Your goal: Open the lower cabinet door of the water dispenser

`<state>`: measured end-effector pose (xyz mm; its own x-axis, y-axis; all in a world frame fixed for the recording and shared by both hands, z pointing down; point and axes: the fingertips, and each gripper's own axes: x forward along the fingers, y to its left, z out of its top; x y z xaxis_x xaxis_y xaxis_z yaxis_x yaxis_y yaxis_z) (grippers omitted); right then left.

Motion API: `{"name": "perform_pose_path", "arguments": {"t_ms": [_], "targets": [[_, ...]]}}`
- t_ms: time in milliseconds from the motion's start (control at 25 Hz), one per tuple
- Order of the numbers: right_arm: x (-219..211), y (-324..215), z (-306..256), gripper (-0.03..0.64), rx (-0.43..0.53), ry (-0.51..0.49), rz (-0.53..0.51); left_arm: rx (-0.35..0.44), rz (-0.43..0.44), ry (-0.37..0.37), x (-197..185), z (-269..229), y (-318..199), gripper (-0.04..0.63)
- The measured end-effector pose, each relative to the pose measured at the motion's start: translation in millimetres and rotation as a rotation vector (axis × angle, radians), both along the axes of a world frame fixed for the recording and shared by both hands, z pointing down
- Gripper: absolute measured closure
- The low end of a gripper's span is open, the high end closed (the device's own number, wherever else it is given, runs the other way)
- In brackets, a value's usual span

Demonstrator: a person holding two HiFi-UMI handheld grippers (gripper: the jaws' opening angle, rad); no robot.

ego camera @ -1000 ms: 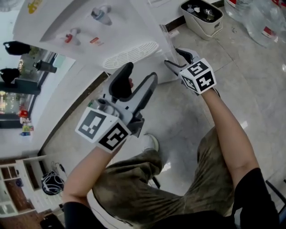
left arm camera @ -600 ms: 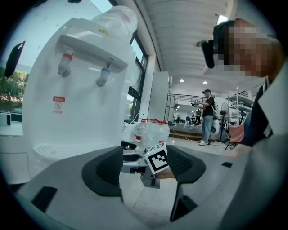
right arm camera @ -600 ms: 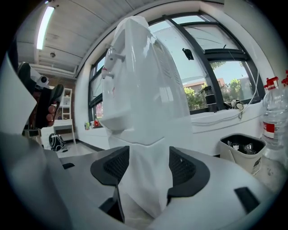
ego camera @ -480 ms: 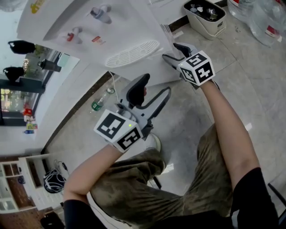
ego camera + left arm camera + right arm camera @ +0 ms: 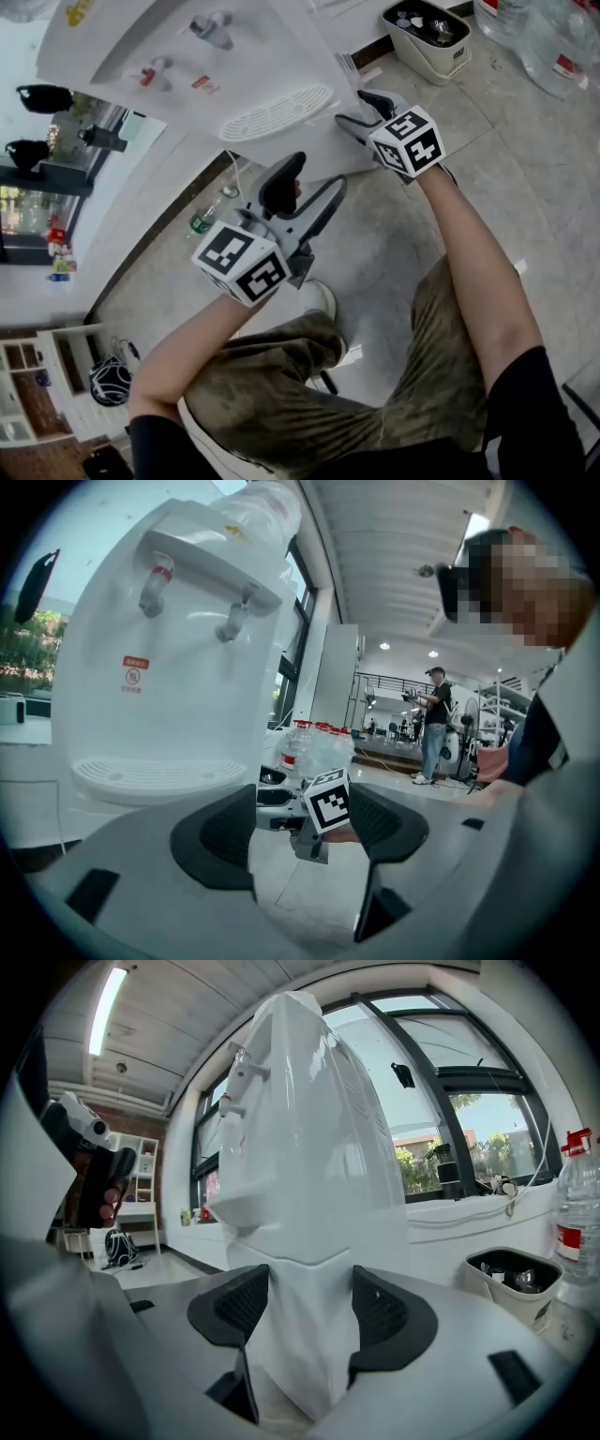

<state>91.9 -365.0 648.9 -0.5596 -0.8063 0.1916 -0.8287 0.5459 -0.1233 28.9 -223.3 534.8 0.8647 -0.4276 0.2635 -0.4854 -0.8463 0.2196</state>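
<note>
There, right gripper (image 5: pixel 352 108) tight on lower cabinet door (image 5: pixel 309 1335); red label (image 5: pixel 134 675) illegible.

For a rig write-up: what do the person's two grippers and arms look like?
The left gripper and right gripper are alike: light grey bodies, two curved jaws lined with black textured pads, and a white cube with black square markers on each. The person wears a black short-sleeved top.
</note>
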Motion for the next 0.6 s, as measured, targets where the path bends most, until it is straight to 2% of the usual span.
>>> {"name": "perform_pose_path", "arguments": {"t_ms": [160, 440, 600], "targets": [[-1, 0, 1, 0.365, -0.004, 0.033, 0.009, 0.002, -0.019, 0.027, -4, -8, -4, 0.310], [-3, 3, 0, 0.365, -0.030, -0.017, 0.027, 0.052, -0.053, -0.011, -18, -4, -4, 0.310], [-2, 9, 1, 0.365, -0.031, 0.011, 0.007, 0.045, -0.073, -0.016, -22, -2, -9, 0.310]]}}
